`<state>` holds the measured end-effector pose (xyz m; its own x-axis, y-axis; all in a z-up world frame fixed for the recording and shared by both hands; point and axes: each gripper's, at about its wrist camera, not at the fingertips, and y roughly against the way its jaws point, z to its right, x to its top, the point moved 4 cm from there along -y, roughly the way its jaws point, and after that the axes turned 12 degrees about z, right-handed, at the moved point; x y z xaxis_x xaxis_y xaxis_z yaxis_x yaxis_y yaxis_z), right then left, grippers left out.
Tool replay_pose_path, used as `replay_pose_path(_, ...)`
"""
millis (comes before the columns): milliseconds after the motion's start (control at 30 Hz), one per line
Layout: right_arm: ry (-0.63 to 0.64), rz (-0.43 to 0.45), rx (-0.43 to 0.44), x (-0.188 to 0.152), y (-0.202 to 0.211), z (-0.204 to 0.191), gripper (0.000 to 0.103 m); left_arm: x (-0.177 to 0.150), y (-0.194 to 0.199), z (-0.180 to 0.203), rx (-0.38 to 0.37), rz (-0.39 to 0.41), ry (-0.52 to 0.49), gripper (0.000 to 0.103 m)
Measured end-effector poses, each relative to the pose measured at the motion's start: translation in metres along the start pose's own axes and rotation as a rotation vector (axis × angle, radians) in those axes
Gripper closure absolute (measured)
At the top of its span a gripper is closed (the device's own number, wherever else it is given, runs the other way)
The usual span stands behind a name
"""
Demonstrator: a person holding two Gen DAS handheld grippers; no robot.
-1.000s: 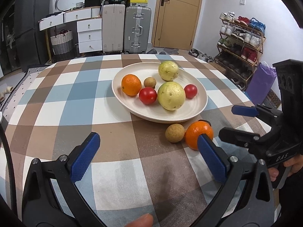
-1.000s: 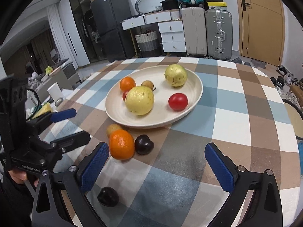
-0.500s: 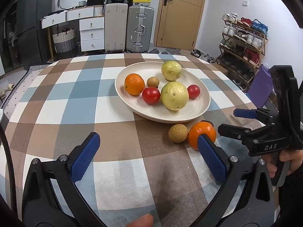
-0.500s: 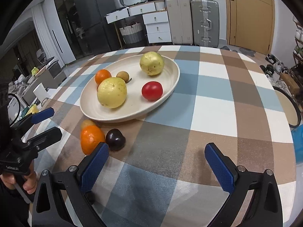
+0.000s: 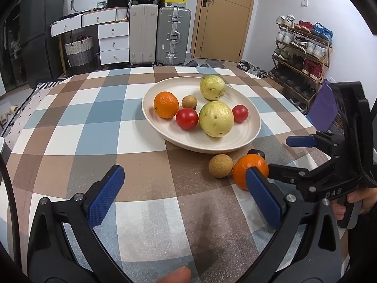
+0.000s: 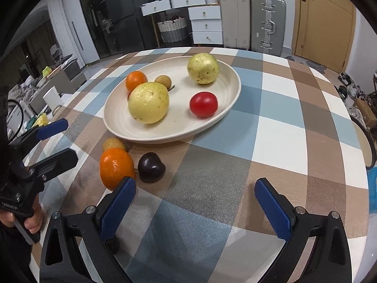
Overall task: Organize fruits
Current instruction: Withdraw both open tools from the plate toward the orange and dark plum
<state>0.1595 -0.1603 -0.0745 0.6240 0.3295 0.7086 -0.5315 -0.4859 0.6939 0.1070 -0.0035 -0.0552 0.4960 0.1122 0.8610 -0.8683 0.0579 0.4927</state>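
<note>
My left tool (image 5: pixel 181 195) hangs low over the checked tabletop (image 5: pixel 77 127) with its blue pads spread wide and nothing between them. Ahead of it, the cream plate (image 5: pixel 255 127) holds an orange (image 5: pixel 166 104), a small brown longan (image 5: pixel 189 102), a red tomato (image 5: pixel 187 118), a big yellow guava (image 5: pixel 216 122), a second guava (image 5: pixel 212 87) farther back and another tomato (image 5: pixel 240 113) on the right side of the plate. Just off the near rim, on the cloth, a loose longan (image 5: pixel 220 166) lies touching a loose orange (image 5: pixel 250 174); a dark plum (image 5: pixel 257 152) peeks out behind that orange.

My right tool (image 6: pixel 194 199) is also spread open and empty. In its view the loose orange sits just ahead of its left pad (image 6: pixel 117 208), with the plum touching or nearly touching the orange's right side and the longan tucked behind, all three just beside the plate's near edge. Another dark fruit (image 6: pixel 113 244) lies on the cloth low down behind that pad, mostly hidden, so I cannot say which kind.

At the far right of the left view my right tool shows from the side, pads apart, its lower finger reaching in beside the loose orange.
</note>
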Motion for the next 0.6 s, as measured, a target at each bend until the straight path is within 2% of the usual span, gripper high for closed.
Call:
replay_pose_path(333, 0.086, 0.008, 0.090, -0.004, 0.007, -0.027, 0.000, -0.004, -0.001, 0.004, -0.021, -0.023, -0.011, 0.001)
replay_pose_path(600, 0.062, 0.008, 0.083, -0.002, 0.013, -0.016, 0.000, -0.010, -0.003, 0.018, -0.071, -0.055, -0.048, 0.001)
